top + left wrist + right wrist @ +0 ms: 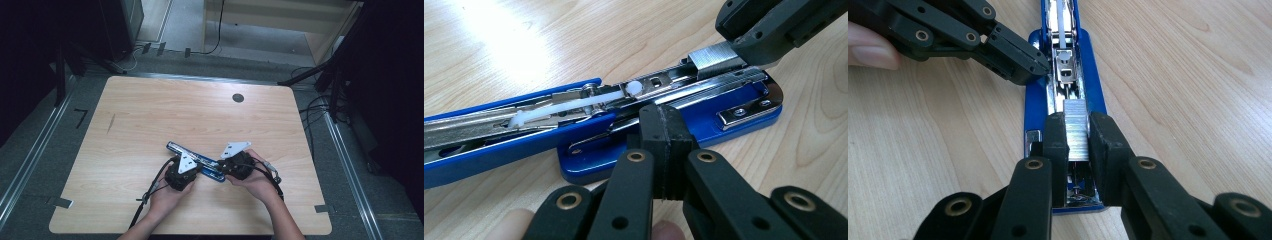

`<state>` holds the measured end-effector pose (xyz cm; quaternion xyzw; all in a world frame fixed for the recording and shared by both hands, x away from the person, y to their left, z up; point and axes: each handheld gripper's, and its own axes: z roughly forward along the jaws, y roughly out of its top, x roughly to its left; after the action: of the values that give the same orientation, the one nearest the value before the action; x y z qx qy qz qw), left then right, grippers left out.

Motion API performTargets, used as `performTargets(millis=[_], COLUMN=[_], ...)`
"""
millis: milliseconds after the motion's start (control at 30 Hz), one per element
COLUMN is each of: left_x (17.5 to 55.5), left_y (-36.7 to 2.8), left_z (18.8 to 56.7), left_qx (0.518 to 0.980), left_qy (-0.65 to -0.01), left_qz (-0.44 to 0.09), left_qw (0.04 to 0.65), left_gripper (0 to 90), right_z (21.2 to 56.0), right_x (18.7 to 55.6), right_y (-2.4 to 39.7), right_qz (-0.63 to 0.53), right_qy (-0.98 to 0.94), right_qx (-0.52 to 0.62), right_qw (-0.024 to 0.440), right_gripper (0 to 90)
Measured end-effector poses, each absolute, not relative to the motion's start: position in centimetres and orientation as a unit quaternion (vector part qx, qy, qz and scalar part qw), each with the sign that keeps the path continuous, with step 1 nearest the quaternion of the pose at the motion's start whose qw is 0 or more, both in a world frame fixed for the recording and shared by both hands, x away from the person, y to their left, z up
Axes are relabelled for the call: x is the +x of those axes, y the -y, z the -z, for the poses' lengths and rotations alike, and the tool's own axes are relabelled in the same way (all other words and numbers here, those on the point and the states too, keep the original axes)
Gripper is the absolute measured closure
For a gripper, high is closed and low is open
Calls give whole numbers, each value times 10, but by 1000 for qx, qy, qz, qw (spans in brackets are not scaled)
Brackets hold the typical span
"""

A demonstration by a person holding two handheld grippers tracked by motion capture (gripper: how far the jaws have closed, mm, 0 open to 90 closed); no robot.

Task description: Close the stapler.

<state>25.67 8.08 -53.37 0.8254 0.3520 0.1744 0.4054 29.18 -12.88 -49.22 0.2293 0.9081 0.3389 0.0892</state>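
A blue stapler (pixel 192 156) lies flipped open on the wooden table (pixel 150 110), its lid folded back and its metal magazine (pixel 684 82) bared. My right gripper (pixel 1077 131) is shut on a silver strip of staples (pixel 1076 122) that sits in the front end of the magazine. My left gripper (pixel 664 125) is shut with nothing between its pads. Its tip rests against the side of the magazine, above the blue base (pixel 734 107). In the high view the left gripper (pixel 196 169) and right gripper (pixel 223 170) meet at the stapler's near end.
A dark round hole (pixel 238 98) marks the table's far side, and a short dark streak (pixel 111 122) its left. Cables (pixel 150 192) trail from the grippers toward the near edge. Dark stands and cables line the floor around the table.
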Motion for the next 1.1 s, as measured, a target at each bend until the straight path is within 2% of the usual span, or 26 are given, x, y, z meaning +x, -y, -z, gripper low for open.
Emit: performTargets(millis=[1100], left_x=[257], left_y=[-81], left_z=[534], left_qx=[826], left_qy=[-351], left_qz=[-175], left_qw=[404], left_gripper=[900], right_z=[492], right_x=[299], right_y=[126], right_qz=[-333], right_qy=[-911], right_qx=[235], right_qw=[69], right_gripper=[796])
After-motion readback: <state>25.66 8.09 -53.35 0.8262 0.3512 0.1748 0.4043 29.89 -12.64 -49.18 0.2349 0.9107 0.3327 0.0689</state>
